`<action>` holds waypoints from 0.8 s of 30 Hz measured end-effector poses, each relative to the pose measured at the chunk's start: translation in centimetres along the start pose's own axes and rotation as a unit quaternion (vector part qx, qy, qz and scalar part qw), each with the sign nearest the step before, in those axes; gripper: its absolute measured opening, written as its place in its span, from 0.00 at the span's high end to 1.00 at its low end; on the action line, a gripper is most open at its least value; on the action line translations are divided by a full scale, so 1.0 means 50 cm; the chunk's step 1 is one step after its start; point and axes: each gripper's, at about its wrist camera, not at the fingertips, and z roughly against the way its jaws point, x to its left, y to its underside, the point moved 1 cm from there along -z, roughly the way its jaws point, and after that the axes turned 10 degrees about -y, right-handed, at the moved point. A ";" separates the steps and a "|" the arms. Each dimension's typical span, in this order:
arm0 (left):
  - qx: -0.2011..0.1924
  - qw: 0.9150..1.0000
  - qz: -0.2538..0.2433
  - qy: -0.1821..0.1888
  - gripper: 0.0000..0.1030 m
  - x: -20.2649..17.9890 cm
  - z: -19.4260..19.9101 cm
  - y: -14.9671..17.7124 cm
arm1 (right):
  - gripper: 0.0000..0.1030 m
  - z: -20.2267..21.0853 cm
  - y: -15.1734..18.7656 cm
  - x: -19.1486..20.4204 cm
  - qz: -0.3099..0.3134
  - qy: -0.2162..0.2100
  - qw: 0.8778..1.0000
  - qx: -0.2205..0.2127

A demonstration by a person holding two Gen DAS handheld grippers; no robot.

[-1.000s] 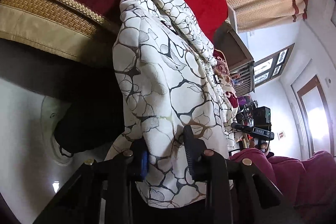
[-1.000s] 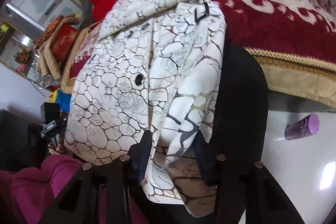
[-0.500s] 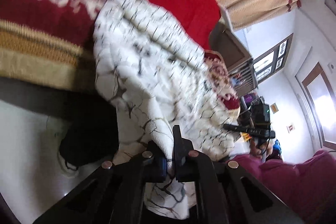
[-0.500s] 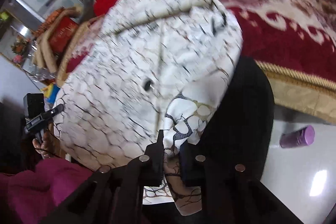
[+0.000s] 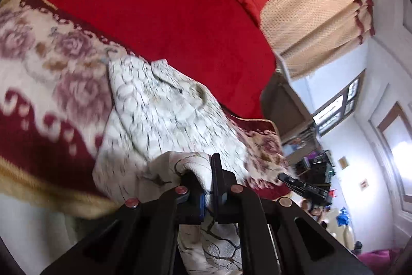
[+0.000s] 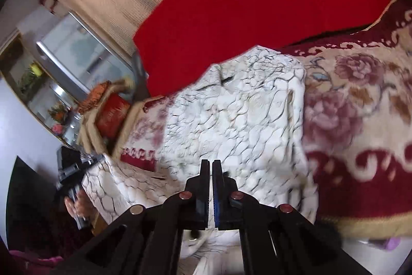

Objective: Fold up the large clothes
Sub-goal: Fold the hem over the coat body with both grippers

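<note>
Left gripper (image 5: 208, 177) pinches the garment (image 5: 164, 110) hem; right gripper (image 6: 209, 172) clamps the same edge, both closed on cloth. I judge this carries the hem over the body lying on the bed (image 5: 159, 1).

1. Bright daylight enters from the window (image 5: 334, 110) and a glaring door pane (image 5: 397, 148) in the left wrist view; walls wash pale blue.
2. Motion blur smears the white garment (image 5: 164, 115) and floral blanket (image 6: 360, 107); the black fingers (image 6: 204, 179) stay sharp.
3. Fisheye bending curves the curtain (image 5: 314, 4); corners vignette black.
</note>
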 end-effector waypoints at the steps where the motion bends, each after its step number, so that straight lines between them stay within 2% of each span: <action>1: 0.002 1.000 -0.002 -0.006 0.96 0.001 -0.009 -0.008 | 0.97 -0.010 -0.018 -0.013 -0.001 0.031 0.999 0.015; 3: 0.012 1.000 -0.002 -0.005 0.96 0.002 -0.030 -0.021 | 0.93 -0.020 -0.018 -0.034 -0.015 0.041 0.998 0.051; 6: 0.017 1.000 -0.011 -0.003 0.96 0.006 -0.035 0.002 | 0.93 -0.019 0.030 -0.080 -0.068 0.024 0.991 0.112; 11: 0.014 1.000 -0.013 -0.006 0.96 0.011 -0.013 0.032 | 0.93 0.034 0.186 -0.128 -0.130 0.015 0.982 0.138; 13: 0.013 1.000 -0.017 -0.012 0.96 0.004 -0.002 0.045 | 0.93 0.044 0.238 -0.143 -0.156 -0.001 0.977 0.144; 18: 0.013 0.999 -0.034 -0.033 0.96 -0.013 0.014 0.072 | 0.92 0.057 0.328 -0.168 -0.194 -0.035 0.972 0.125; 22: 0.024 0.996 -0.059 -0.069 0.95 -0.020 0.020 0.105 | 0.92 0.078 0.351 -0.171 -0.191 -0.043 0.977 0.089; 24: 0.045 0.993 -0.068 -0.089 0.94 -0.016 0.012 0.126 | 0.90 0.094 0.350 -0.166 -0.185 -0.042 0.980 0.068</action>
